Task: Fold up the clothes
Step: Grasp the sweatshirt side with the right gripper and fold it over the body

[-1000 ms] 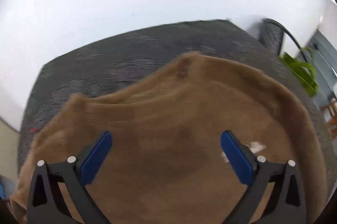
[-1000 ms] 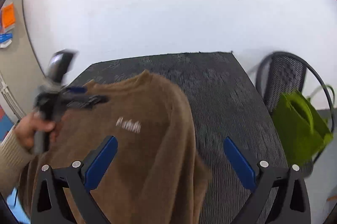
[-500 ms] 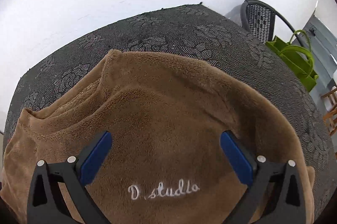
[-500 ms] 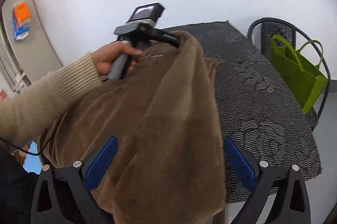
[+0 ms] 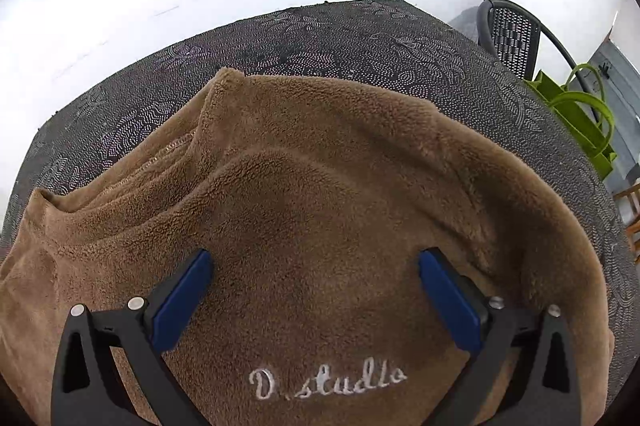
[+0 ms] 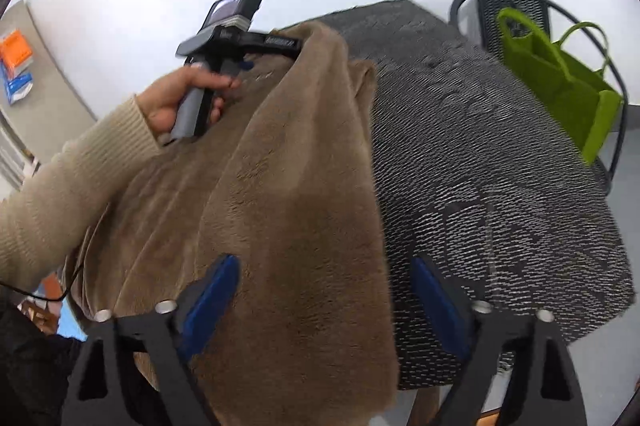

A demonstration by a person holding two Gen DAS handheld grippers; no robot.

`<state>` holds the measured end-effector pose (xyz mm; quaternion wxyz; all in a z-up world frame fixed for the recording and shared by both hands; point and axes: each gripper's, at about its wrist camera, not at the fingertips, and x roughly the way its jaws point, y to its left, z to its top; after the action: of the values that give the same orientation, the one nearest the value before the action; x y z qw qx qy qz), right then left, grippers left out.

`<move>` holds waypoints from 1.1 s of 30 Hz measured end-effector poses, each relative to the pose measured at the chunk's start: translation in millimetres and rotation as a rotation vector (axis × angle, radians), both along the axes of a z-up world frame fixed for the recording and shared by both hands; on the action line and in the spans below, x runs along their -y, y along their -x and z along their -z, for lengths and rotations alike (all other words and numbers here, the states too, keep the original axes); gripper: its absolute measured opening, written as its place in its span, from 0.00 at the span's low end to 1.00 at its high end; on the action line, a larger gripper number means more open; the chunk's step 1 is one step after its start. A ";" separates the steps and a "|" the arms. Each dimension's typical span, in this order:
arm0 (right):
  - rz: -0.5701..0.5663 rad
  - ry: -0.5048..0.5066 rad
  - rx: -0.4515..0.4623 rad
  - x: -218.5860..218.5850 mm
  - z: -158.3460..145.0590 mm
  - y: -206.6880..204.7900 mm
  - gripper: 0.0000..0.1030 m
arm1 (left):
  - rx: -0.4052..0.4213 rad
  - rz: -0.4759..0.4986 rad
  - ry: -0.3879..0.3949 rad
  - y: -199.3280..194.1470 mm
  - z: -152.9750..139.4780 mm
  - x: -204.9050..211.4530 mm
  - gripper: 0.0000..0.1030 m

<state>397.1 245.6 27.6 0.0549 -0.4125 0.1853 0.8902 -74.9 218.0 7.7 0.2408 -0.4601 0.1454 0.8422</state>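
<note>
A brown fleece sweater [image 5: 320, 194] with white "D.studio" lettering [image 5: 326, 384] lies on a dark patterned table [image 5: 360, 38], collar toward the far left. My left gripper [image 5: 314, 290] is open just above its chest, holding nothing. In the right wrist view the sweater [image 6: 280, 206] hangs over the table's [image 6: 480, 154] near edge. My right gripper [image 6: 324, 296] is open over that hanging part, empty. The left gripper [image 6: 256, 44] shows there too, held in a hand over the sweater's far part.
A black mesh chair [image 5: 510, 36] stands at the table's far right with a green bag [image 6: 556, 74] on it. A white wall lies behind. A beige cabinet with orange and blue labels [image 6: 16, 62] is at the left.
The left gripper settled low over the sweater's chest and the lettering came into view. The right gripper pulled back toward the near edge, where the sweater hangs down.
</note>
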 end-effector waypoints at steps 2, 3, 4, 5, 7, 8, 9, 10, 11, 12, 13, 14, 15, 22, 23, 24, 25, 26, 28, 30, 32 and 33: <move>-0.026 0.014 0.000 3.1 1.2 1.9 0.64 | -0.003 0.000 0.003 -0.1 0.0 -0.2 1.00; -0.039 0.022 -0.001 4.7 1.8 2.8 0.51 | -0.002 0.000 0.004 -0.1 -0.2 0.3 1.00; -0.051 0.029 -0.001 6.3 2.4 3.8 0.46 | -0.002 0.000 0.006 0.0 -0.4 0.4 1.00; -0.057 0.035 -0.004 7.5 2.3 4.9 0.38 | -0.002 0.000 0.007 0.0 -0.9 0.4 1.00; -0.058 0.067 -0.026 5.5 -2.0 2.7 0.28 | -0.003 0.000 0.013 0.1 -2.2 -1.6 1.00; -0.053 0.080 -0.045 2.1 -6.6 0.0 0.22 | -0.005 0.001 0.017 0.4 -2.7 -3.1 1.00; -0.048 0.093 -0.063 -1.3 -11.1 -2.7 0.16 | -0.008 0.002 0.022 0.6 -3.3 -4.8 1.00; -0.039 0.082 -0.095 -6.6 -20.6 -4.8 0.15 | -0.012 0.004 0.028 0.7 -4.2 -7.1 1.00; -0.031 0.071 -0.127 -11.8 -30.1 -6.9 0.12 | -0.017 0.006 0.038 0.4 -5.2 -9.6 1.00; -0.022 0.060 -0.158 -17.1 -39.6 -9.1 0.12 | -0.022 0.008 0.048 0.0 -6.2 -12.1 1.00; -0.009 0.033 -0.182 -23.1 -48.9 -10.3 0.11 | -0.028 0.011 0.055 -0.3 -7.3 -14.0 1.00; 0.012 -0.007 -0.202 -29.2 -57.8 -12.5 0.05 | -0.034 0.014 0.061 -0.4 -8.4 -15.6 1.00; 0.041 -0.045 -0.216 -37.4 -65.6 -15.7 0.05 | -0.039 0.017 0.067 -0.6 -9.6 -17.1 1.00; 0.184 -0.108 -0.204 -81.6 -78.3 -34.7 0.05 | -0.033 0.004 0.060 8.0 -7.5 -23.5 1.00; 0.148 -0.071 -0.203 -75.4 -73.9 -35.0 0.05 | -0.033 0.001 0.054 8.4 -6.6 -23.7 1.00; 0.111 -0.034 -0.202 -69.2 -69.5 -35.3 0.05 | -0.032 -0.002 0.048 8.8 -6.0 -24.2 1.00; 0.088 -0.026 -0.191 -60.8 -66.5 -34.5 0.06 | -0.031 -0.007 0.043 9.1 -5.4 -24.9 1.00; 0.058 -0.014 -0.179 -50.0 -61.8 -32.6 0.06 | -0.031 -0.011 0.040 9.0 -5.1 -25.0 1.00; -0.013 0.022 -0.151 -25.6 -51.3 -28.4 0.06 | -0.034 -0.015 0.041 8.2 -4.9 -25.3 1.00; -0.057 0.033 -0.131 -8.6 -46.7 -27.6 0.20 | -0.039 -0.016 0.048 7.1 -4.9 -25.7 1.00; -0.087 0.009 -0.119 9.6 -45.1 -30.3 0.54 | -0.037 -0.019 0.049 6.7 -4.8 -25.4 1.00; -0.095 -0.008 -0.118 16.6 -45.3 -32.7 0.79 | -0.036 -0.021 0.049 6.5 -4.7 -25.0 1.00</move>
<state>429.8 229.1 72.9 0.0034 -0.3674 0.1648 0.9153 -81.4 242.9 12.4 0.2181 -0.4520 0.1652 0.8490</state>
